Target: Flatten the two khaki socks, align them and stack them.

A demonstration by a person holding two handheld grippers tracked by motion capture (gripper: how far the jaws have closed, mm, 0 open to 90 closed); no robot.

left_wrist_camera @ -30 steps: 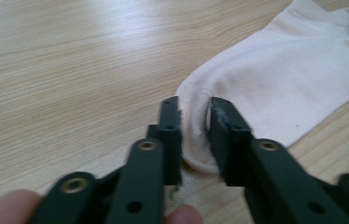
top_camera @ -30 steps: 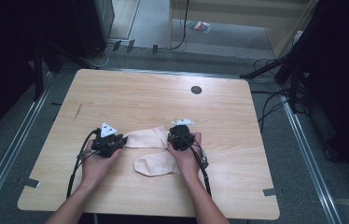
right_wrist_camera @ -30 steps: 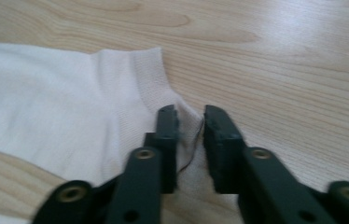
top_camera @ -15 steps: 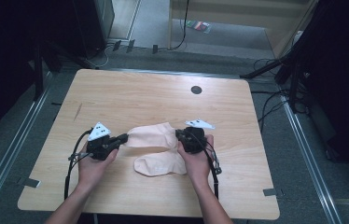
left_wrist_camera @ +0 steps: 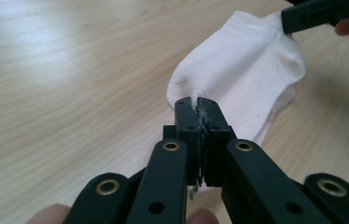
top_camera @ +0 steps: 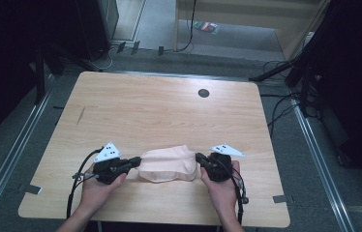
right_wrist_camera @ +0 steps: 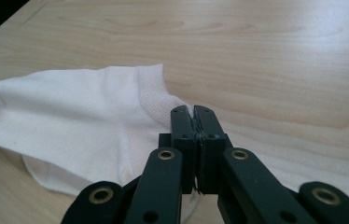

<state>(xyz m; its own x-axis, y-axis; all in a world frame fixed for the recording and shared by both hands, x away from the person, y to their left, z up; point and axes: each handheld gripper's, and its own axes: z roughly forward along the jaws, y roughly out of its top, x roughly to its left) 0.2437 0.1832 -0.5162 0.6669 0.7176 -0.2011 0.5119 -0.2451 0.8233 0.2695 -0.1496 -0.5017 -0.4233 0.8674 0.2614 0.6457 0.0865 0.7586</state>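
Table [top_camera: 169, 111]: wooden, under both grippers. Sock [top_camera: 167, 164]: pale, stretched between the two grippers, its lower part near a second sock on the table. Left gripper [top_camera: 133, 164]: jaws clamped on the sock's end [left_wrist_camera: 196, 105]. Right gripper [top_camera: 199, 158]: jaws clamped on the sock's cuff edge [right_wrist_camera: 193, 114]. Both sets of jaws have just been closing on the fabric

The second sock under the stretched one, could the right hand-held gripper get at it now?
Probably not yet: the right hand-held gripper is shut on the top sock, which covers the lower sock. It would have to let go first.
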